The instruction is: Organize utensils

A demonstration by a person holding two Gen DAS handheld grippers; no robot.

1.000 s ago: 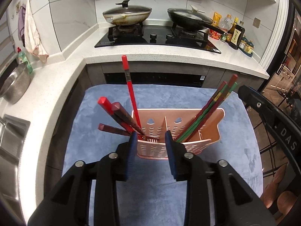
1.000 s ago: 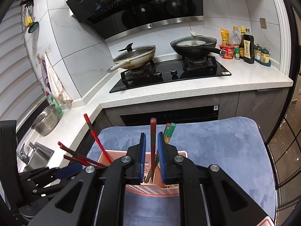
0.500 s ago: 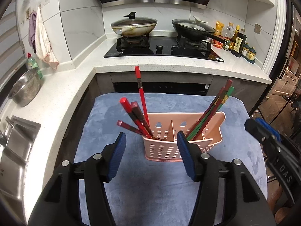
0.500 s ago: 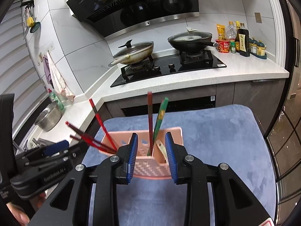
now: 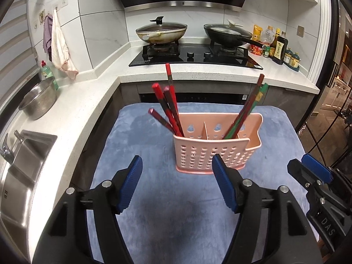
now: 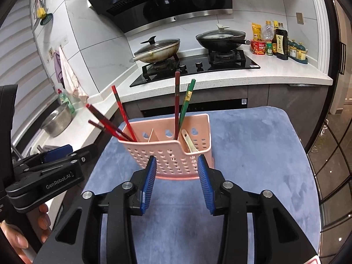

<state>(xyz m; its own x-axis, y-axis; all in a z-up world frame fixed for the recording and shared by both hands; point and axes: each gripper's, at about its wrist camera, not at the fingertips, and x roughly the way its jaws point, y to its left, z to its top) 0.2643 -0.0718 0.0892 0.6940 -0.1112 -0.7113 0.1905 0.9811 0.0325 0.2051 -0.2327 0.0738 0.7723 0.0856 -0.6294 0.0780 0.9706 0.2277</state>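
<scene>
From the left wrist view, the left claw (image 5: 177,169) hovers with its blue-padded fingers (image 5: 132,181) spread wide apart, holding nothing. Just beyond it, the pink utensil caddy (image 5: 216,148) stands upright on the blue mat (image 5: 176,209) that covers the surface. Red chopsticks (image 5: 168,110) lean left out of the caddy's left compartment; a dark red and green bunch (image 5: 248,107) leans right from a compartment further right. The right claw (image 5: 308,171) shows at the near right edge, well apart from the caddy. Far behind, a lidded wok (image 5: 161,32) and a black pan (image 5: 228,36) sit on the stove, sauce bottles (image 5: 279,47) stand to the far right, and a steel colander (image 5: 39,99) rests beside the sink (image 5: 24,165) on the left.

From the right wrist view, the right claw (image 6: 177,178) is also open and empty, its fingers flanking the caddy's (image 6: 167,156) near wall without clearly touching it. A cream spoon (image 6: 190,144) lies in the right compartment, beside an upright dark red chopstick (image 6: 176,103) and green chopsticks (image 6: 187,101). The left claw (image 6: 57,154) is at the near left, held by a hand (image 6: 30,231).
</scene>
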